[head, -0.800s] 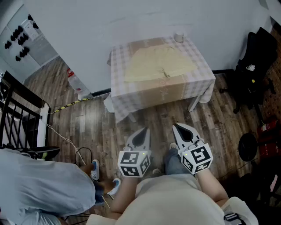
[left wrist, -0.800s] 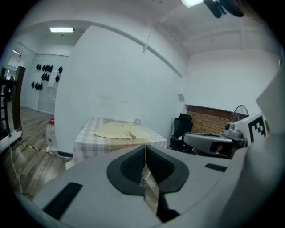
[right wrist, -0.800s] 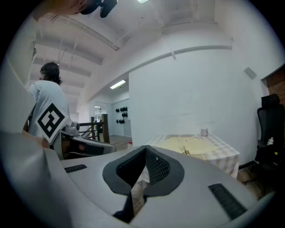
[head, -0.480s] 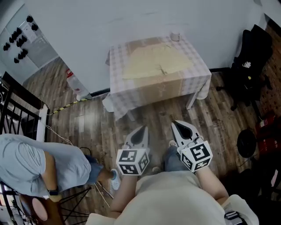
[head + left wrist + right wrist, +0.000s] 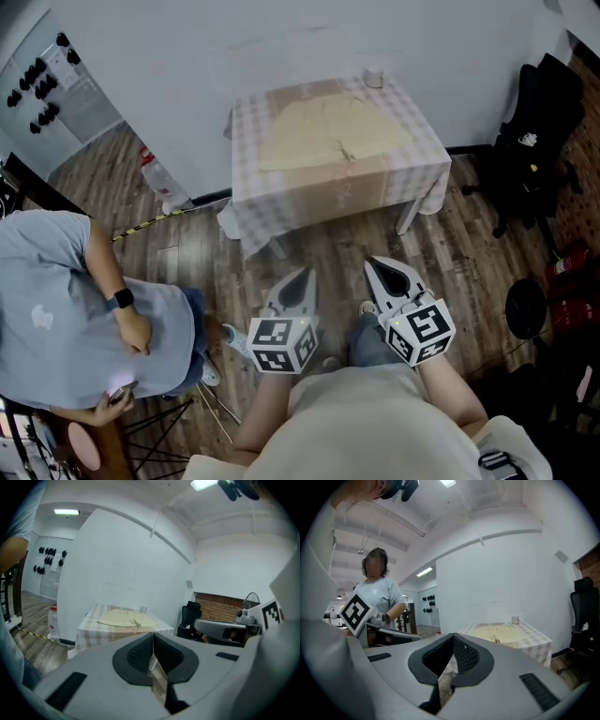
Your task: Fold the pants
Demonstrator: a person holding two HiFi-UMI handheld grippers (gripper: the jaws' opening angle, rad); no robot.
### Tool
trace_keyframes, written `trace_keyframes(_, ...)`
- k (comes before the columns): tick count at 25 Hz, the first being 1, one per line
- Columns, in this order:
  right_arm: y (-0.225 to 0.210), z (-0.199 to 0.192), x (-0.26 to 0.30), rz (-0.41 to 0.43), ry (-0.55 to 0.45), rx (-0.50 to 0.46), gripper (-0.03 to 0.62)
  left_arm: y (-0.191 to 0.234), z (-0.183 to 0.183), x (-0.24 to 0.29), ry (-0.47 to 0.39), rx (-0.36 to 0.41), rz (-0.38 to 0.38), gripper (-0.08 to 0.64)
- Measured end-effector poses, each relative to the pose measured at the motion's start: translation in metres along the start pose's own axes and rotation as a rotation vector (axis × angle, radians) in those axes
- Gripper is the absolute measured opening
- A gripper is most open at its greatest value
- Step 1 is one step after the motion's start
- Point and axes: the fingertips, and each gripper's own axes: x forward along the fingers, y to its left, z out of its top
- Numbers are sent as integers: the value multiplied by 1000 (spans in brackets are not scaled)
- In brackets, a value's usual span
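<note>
Head view: beige pants (image 5: 330, 133) lie spread flat on the checked-cloth worktop (image 5: 424, 173) at the far side, with a small cup (image 5: 374, 78) near its far right corner. Left gripper (image 5: 306, 279) and right gripper (image 5: 377, 270) hover side by side over the wood floor (image 5: 323, 246), well apart from the worktop; both sets of jaws are pressed together with nothing between them. A second person in a blue shirt (image 5: 66, 319) bends at near left.

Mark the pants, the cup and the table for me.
pants (image 5: 328, 131), head view, middle of the spread fabric
cup (image 5: 375, 78), head view, its side wall
table (image 5: 431, 159), head view, bare checked cloth near the right edge
</note>
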Motion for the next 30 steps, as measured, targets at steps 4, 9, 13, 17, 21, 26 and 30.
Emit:
trace_keyframes(4,-23,-2,14,-4,6,16,0,6,3,22,7,-14,14,5)
trace_keyframes(9,-60,0,42,10,13,12,0,16,11,62,11,-28,39,5)
trace_keyframes(13,-90,9,71,35,17,-6,0,24,27,99,5,-36,62,5)
trace_keyframes(17,-120,23,101,73,21,-28,0,31,48,136,-11,-47,92,5)
trace_keyframes(21,-149,36,125,115,33,-45,0,35,67,167,-28,-63,130,5)
trace_keyframes(26,-183,46,153,161,42,-61,0,42,84,201,-51,-76,179,5)
trace_keyframes(30,-199,49,171,202,51,-69,0,48,93,220,-62,-90,217,5)
